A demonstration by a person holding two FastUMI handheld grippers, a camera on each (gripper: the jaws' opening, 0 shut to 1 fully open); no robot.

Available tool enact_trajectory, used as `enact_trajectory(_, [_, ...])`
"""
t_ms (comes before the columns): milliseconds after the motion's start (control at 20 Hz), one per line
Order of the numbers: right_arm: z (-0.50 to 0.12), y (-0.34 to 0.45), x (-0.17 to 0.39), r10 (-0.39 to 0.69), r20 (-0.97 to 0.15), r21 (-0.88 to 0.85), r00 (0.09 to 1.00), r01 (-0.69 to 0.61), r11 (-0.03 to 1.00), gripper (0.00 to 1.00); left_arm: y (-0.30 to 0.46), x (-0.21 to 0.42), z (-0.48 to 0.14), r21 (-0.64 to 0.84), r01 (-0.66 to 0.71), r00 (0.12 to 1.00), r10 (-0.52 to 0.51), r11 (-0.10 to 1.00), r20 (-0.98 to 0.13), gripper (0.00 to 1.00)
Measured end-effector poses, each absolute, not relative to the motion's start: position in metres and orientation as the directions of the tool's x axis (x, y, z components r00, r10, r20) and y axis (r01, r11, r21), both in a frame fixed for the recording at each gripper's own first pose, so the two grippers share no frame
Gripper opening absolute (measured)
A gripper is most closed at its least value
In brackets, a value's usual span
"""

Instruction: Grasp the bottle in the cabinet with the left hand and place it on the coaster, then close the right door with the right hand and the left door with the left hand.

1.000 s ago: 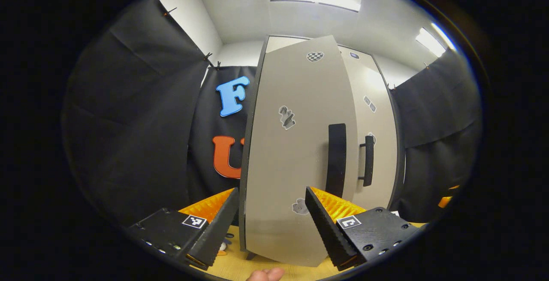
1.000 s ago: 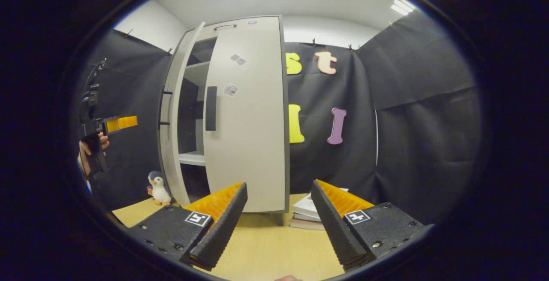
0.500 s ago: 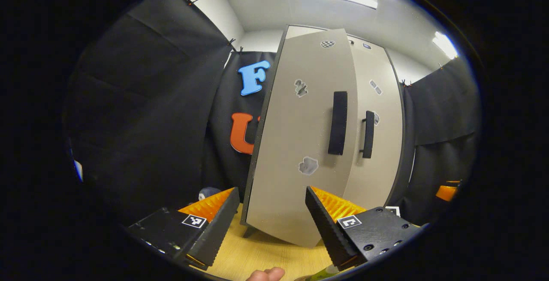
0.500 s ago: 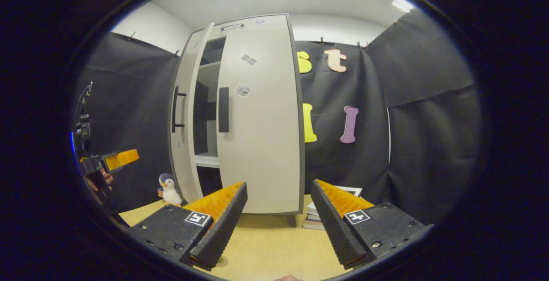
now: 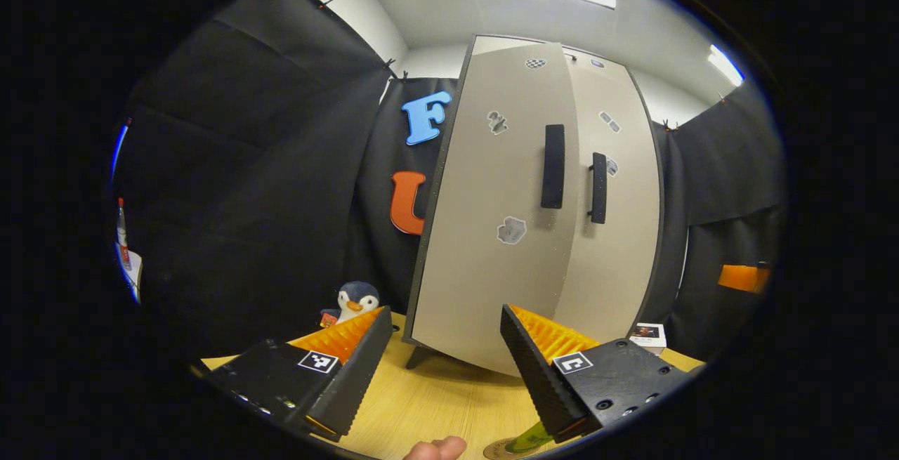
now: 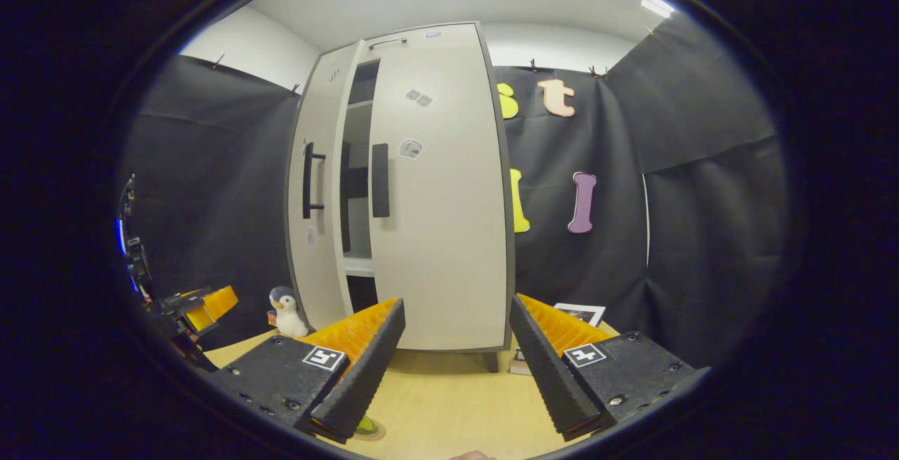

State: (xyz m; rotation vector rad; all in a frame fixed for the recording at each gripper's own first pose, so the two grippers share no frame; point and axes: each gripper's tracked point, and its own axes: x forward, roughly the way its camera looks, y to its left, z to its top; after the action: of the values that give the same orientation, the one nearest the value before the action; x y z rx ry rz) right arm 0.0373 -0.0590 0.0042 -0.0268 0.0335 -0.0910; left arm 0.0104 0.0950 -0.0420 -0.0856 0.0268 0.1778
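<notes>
Both of my grippers have backed off from the cabinet (image 5: 534, 214), and its left door (image 6: 312, 200) has swung nearly shut since a second ago. My left gripper (image 5: 442, 369) has its fingers spread wide and empty above the pale wooden table (image 5: 435, 411); the bottle (image 5: 528, 439) sits on the coaster (image 5: 500, 450) just below my right-hand finger. Beyond my left-hand finger stands a penguin plush (image 5: 351, 302) against the black cloth wall. My right gripper (image 6: 455, 365) is equally wide and empty, the right door (image 6: 439, 193) straight ahead, a narrow gap beside it.
</notes>
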Motion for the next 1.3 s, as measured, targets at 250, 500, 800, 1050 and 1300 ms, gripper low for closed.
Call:
enact_trajectory(250, [-0.004,-0.058,0.03,-0.102,-0.044,-0.041,0.994,0.1,0.994,0.98,0.087,0.005,-0.032,-0.039,-0.147,0.989,0.147,0.988,0.007,0.95])
enact_trajectory(500, [-0.004,-0.057,0.029,-0.102,-0.047,-0.033,0.994,0.101,0.994,0.99,0.084,0.005,-0.023,-0.032,-0.144,0.988,0.145,0.989,0.044,0.95])
enact_trajectory(800, [-0.002,-0.061,0.026,-0.102,-0.044,-0.025,0.994,0.101,0.995,0.99,0.085,0.005,-0.023,-0.042,-0.152,0.988,0.154,0.987,0.028,0.95])
enact_trajectory(1050, [0.001,-0.063,0.027,-0.097,-0.036,-0.021,0.995,0.096,0.995,0.98,0.083,0.002,-0.022,-0.026,-0.156,0.987,0.156,0.987,0.026,0.95])
enact_trajectory(1300, [-0.003,-0.063,0.026,-0.092,-0.051,-0.02,0.994,0.091,0.996,0.98,0.08,0.002,-0.019,-0.023,-0.15,0.988,0.15,0.988,0.03,0.95])
